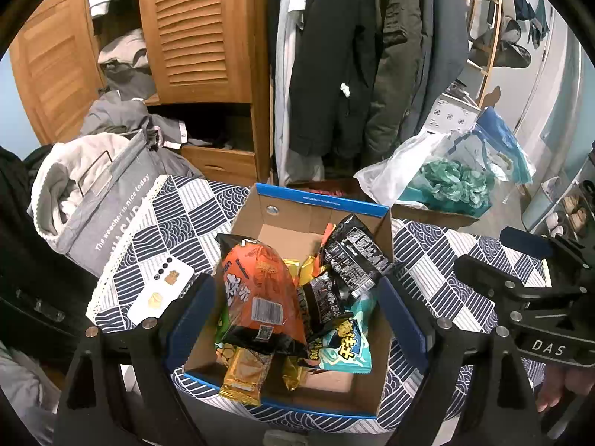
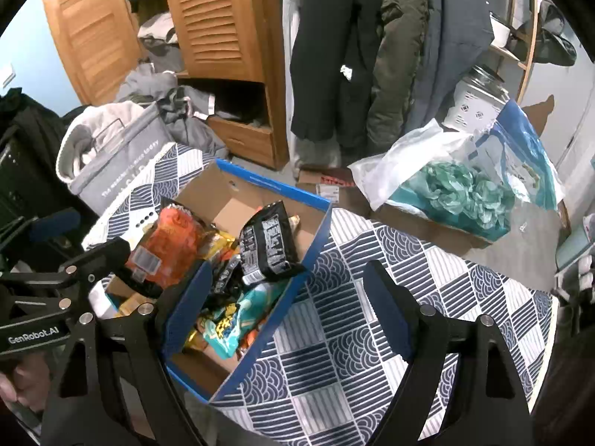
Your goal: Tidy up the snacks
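Note:
A cardboard box with a blue rim (image 1: 319,202) (image 2: 275,186) stands on the patterned tablecloth and holds several snack packs. An orange bag (image 1: 256,290) (image 2: 171,249) leans at its left, a black bag (image 1: 353,260) (image 2: 267,245) at its right. A teal pack (image 1: 349,349) (image 2: 230,319) and gold packs (image 1: 245,375) lie at the near end. My left gripper (image 1: 297,286) is open, one finger on each side of the box, holding nothing. My right gripper (image 2: 288,275) is open over the box's right wall and the cloth beside it.
A grey laundry bag (image 1: 111,200) stands at the table's left, with a white phone (image 1: 160,290) lying beside it. Behind the table a cardboard tray (image 2: 446,223) holds plastic bags. A wooden wardrobe (image 1: 200,37) and hanging coats (image 1: 353,55) fill the back.

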Tool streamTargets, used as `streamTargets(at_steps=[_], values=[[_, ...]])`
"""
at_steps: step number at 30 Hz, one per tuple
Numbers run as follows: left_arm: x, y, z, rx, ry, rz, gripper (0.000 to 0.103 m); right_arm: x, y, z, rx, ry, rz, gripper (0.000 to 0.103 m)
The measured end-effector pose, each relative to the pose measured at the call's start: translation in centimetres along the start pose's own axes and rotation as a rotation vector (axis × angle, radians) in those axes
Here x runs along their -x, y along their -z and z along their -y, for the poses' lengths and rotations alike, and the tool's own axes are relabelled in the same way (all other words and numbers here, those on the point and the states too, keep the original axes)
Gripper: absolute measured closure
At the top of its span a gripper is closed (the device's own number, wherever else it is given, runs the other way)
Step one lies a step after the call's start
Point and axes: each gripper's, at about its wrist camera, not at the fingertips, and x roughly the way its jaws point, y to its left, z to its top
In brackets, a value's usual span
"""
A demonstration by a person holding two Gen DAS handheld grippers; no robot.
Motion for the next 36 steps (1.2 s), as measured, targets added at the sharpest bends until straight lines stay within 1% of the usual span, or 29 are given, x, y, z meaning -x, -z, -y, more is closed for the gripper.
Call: streamTargets(at_steps=[5, 14, 22, 27, 36], values=[[-0.04, 0.01, -0.04, 0.001, -0.002, -0.003, 0.013, 0.01, 0.03, 0.03, 0.000, 0.000, 0.000, 0.020], [-0.27, 0.26, 0.09, 0.014, -0.013, -0.030, 0.013, 0.00, 0.04, 0.00, 0.001, 0.000, 0.000, 0.020], [-0.38, 0.05, 0.14, 0.007, -0.035, -0.042, 0.013, 0.04, 0.03, -0.05, 0.001, 0.000, 0.001, 0.020], [-0.37, 0.10, 0.29, 0.000, -0.046, -0.044, 0.013, 0.05, 0.05, -0.06, 0.000, 0.001, 0.001, 0.020], [-0.37, 0.21, 0.17, -0.002, -0.045, -0.047, 0.013, 0.06, 0.07, -0.08, 0.001, 0.002, 0.000, 0.020]])
